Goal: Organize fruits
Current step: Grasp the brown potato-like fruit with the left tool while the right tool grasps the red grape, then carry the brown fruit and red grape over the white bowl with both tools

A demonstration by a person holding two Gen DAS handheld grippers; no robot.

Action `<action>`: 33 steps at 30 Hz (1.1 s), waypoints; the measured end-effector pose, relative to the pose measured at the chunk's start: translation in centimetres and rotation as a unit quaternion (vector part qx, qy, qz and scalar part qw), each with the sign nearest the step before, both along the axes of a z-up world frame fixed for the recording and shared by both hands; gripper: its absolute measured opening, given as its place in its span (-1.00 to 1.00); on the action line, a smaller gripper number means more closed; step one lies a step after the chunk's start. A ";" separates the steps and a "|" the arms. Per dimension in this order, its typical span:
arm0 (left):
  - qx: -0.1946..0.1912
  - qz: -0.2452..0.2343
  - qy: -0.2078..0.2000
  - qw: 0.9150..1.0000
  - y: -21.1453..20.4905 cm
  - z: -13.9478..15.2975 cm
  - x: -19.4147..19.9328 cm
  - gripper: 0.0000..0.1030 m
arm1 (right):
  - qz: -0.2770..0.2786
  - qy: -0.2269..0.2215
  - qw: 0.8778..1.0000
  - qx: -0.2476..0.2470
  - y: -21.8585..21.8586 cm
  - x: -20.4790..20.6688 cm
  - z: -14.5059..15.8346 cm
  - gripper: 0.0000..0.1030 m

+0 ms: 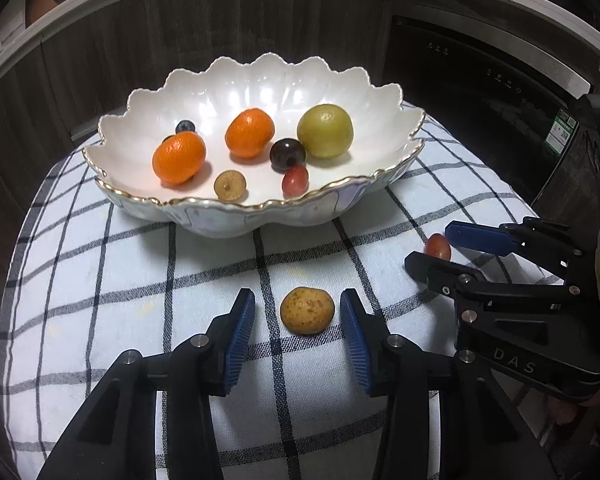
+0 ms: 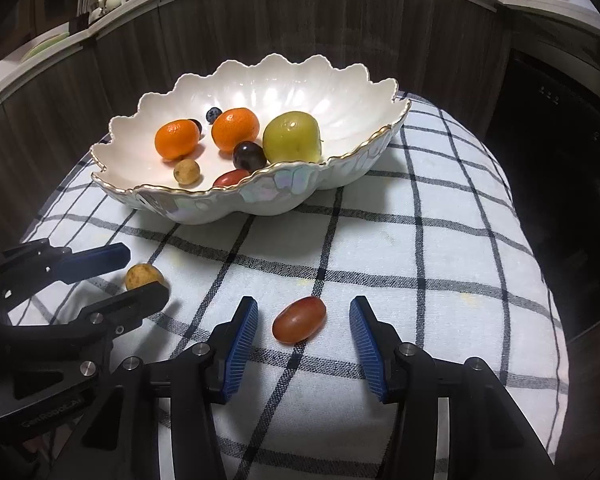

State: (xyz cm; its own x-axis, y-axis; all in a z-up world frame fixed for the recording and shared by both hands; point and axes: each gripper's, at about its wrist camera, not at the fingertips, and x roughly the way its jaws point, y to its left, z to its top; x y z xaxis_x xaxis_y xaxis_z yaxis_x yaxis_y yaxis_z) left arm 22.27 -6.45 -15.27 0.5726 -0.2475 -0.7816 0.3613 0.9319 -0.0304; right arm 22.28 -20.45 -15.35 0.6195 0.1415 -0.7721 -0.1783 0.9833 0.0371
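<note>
A white scalloped bowl holds two oranges, a green fruit, a dark plum, a red grape, a brown longan and a blueberry. My left gripper is open around a brown speckled longan that lies on the checked cloth; it also shows in the right wrist view. My right gripper is open around a red grape on the cloth; the grape shows in the left wrist view between the right gripper's fingers.
The checked cloth covers a round surface that drops off at its edges. Dark wood panels stand behind, under a pale counter. A dark appliance front stands to the right.
</note>
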 end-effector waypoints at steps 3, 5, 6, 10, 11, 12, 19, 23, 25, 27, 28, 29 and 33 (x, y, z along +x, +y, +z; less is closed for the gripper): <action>-0.006 0.005 0.007 1.000 0.1 -0.3 0.0 -0.23 | 0.002 -0.002 1.000 -0.005 0.2 0.1 -0.2 -0.14; -0.009 0.004 0.008 1.000 0.0 -0.4 0.0 -0.31 | 0.001 -0.003 1.000 -0.006 0.2 0.1 -0.2 -0.14; -0.009 0.004 0.008 1.000 -0.1 -0.4 0.0 -0.35 | 0.001 -0.004 1.000 -0.007 0.2 0.0 -0.2 -0.23; -0.006 -0.002 0.006 1.000 -0.4 -0.5 -0.2 -0.46 | 0.005 -0.005 1.000 -0.008 0.3 0.0 -0.2 -0.46; -0.006 -0.001 0.007 1.000 -0.4 -0.5 -0.2 -0.46 | 0.007 -0.005 1.000 -0.009 0.3 0.0 -0.2 -0.46; -0.006 -0.001 0.008 1.000 -0.4 -0.4 -0.2 -0.46 | 0.007 -0.005 1.000 -0.009 0.3 -0.1 -0.2 -0.46; -0.004 0.005 0.005 1.000 -0.4 0.1 -0.2 -0.46 | 0.006 -0.006 1.000 -0.008 0.2 -0.1 0.2 -0.47; -0.007 0.011 0.000 1.000 -0.1 1.0 -0.4 -0.46 | 0.003 -0.012 1.000 -0.006 0.1 -0.3 0.9 -0.47; -0.008 0.013 -0.003 1.000 0.0 1.4 -0.5 -0.46 | 0.003 -0.016 1.000 -0.006 0.0 -0.5 1.4 -0.47; -0.009 0.017 -0.006 1.000 0.1 2.0 -0.7 -0.46 | 0.002 -0.022 1.000 -0.005 0.0 -0.8 2.0 -0.47; -0.010 0.019 -0.006 1.000 0.2 2.3 -0.8 -0.46 | 0.001 -0.026 1.000 -0.005 0.0 -0.9 2.3 -0.47; -0.011 0.022 -0.007 1.000 0.2 2.6 -0.9 -0.46 | 0.001 -0.029 1.000 -0.005 0.0 -1.0 2.6 -0.47; -0.013 0.031 -0.015 0.999 0.5 3.7 -1.2 -0.46 | 0.000 -0.041 0.999 -0.004 0.2 -1.5 3.9 -0.47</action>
State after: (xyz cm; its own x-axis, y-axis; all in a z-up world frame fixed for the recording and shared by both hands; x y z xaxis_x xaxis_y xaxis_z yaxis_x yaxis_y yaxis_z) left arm 21.10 -6.00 -11.53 0.6101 -0.2311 -0.7579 0.3043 0.9515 -0.0452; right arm 20.80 -20.29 -11.43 0.6806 0.1353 -0.7201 -0.1797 0.9836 0.0150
